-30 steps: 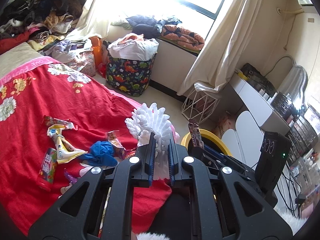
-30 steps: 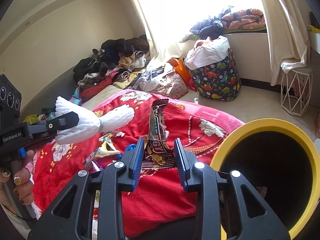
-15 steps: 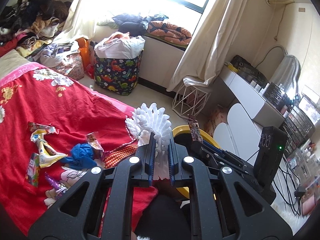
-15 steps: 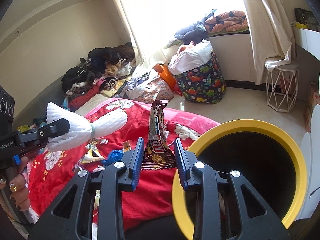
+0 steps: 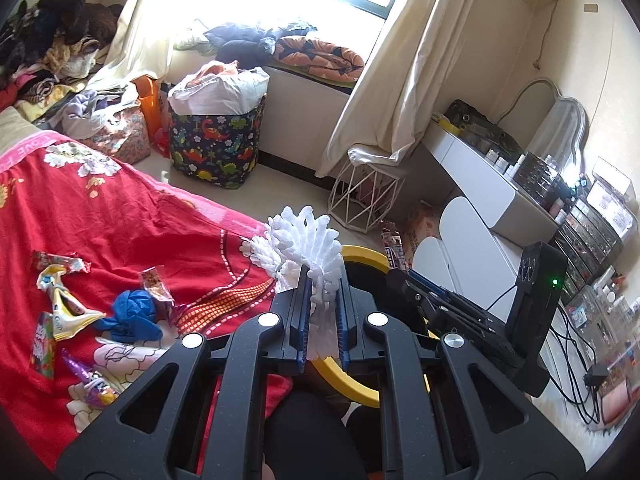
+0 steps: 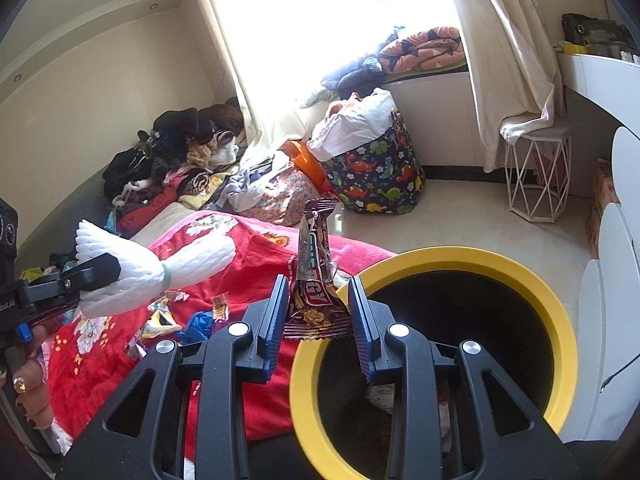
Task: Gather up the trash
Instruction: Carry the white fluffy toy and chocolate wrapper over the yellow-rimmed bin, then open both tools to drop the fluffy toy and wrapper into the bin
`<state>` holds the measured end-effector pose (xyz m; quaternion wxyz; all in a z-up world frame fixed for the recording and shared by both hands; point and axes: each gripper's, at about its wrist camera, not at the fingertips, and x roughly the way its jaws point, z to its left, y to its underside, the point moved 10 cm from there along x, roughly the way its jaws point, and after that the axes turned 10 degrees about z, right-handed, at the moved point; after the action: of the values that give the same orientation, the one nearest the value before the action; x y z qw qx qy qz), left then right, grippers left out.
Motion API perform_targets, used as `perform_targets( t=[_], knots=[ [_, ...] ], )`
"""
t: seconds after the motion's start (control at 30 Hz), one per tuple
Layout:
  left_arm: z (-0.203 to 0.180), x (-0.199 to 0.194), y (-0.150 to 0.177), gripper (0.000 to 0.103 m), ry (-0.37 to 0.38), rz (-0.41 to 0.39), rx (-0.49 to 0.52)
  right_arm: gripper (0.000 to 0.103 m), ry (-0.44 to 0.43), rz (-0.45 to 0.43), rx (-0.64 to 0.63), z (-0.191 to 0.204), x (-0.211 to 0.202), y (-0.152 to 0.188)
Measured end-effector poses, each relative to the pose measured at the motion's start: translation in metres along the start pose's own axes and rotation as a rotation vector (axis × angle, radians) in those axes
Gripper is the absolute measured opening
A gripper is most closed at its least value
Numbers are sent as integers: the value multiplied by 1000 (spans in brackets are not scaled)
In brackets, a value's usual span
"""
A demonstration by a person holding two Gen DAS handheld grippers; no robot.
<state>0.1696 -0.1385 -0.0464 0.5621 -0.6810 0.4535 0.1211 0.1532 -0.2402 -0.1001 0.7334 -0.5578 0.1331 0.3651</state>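
The right gripper (image 6: 318, 312) pinched a brown, crinkled candy wrapper (image 6: 314, 276) upright over the yellow-rimmed bin's (image 6: 532, 280) near edge, jaws part-closed. The left gripper (image 5: 323, 320) clamped white netted foam (image 5: 304, 240), possibly packing.

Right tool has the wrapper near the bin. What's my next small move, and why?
Probably shift the right tool slightly right, then open it. The brown snack wrapper hangs over the yellow bin's near-left rim, not squarely over the opening, so it might drop outside.
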Motion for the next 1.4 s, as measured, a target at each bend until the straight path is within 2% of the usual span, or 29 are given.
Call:
perform_targets(
  t=[0.43,0.83,1.4],
  knots=[
    [-29,28,10,7,46,49,44,29,58,-16,78,-42,-9,1],
    [-54,54,25,7,75,105,84,29,113,10,157,-80,-7,11],
    [-61,96,50,7,79,207,89,29,129,75,216,-104,8,23]
  ],
)
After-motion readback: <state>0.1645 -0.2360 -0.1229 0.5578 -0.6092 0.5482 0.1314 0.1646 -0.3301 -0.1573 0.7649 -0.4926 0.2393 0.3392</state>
